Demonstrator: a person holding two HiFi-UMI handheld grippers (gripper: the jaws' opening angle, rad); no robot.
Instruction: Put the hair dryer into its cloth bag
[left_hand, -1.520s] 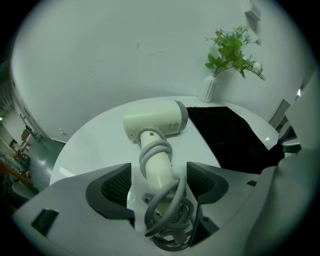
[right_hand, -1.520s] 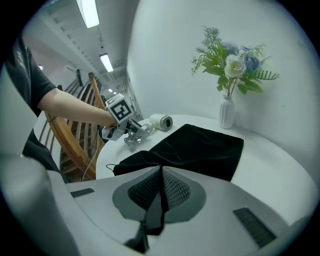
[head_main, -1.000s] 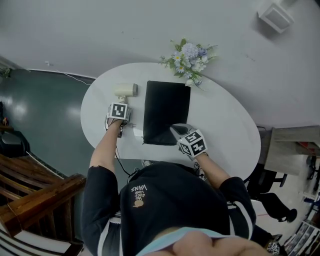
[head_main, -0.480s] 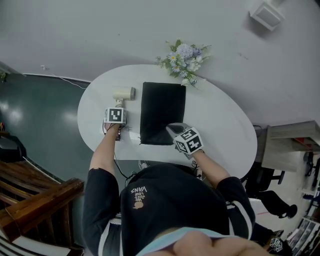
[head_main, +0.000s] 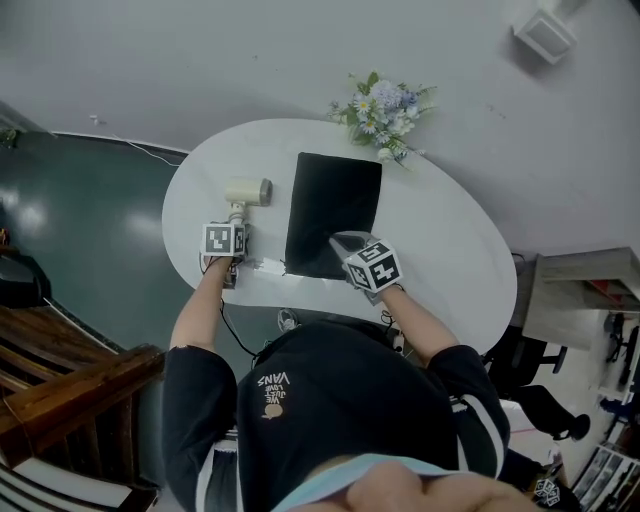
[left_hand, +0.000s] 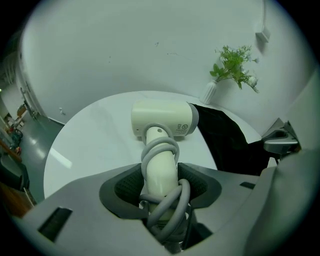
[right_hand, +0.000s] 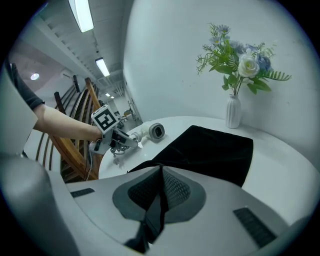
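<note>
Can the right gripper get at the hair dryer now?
Probably not. The right gripper is shut on the near edge of the black cloth bag. The hair dryer lies beyond the bag's other side, its handle gripped by the left gripper, whose jaws have just been closing.

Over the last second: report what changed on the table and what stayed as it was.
The left gripper has just been closing its jaws and now grips the hair dryer by its cord-wrapped handle. The hair dryer still lies on the table beside the cloth bag. The right gripper stays shut on the cloth bag's near edge; the bag and the flower vase have not moved.
</note>
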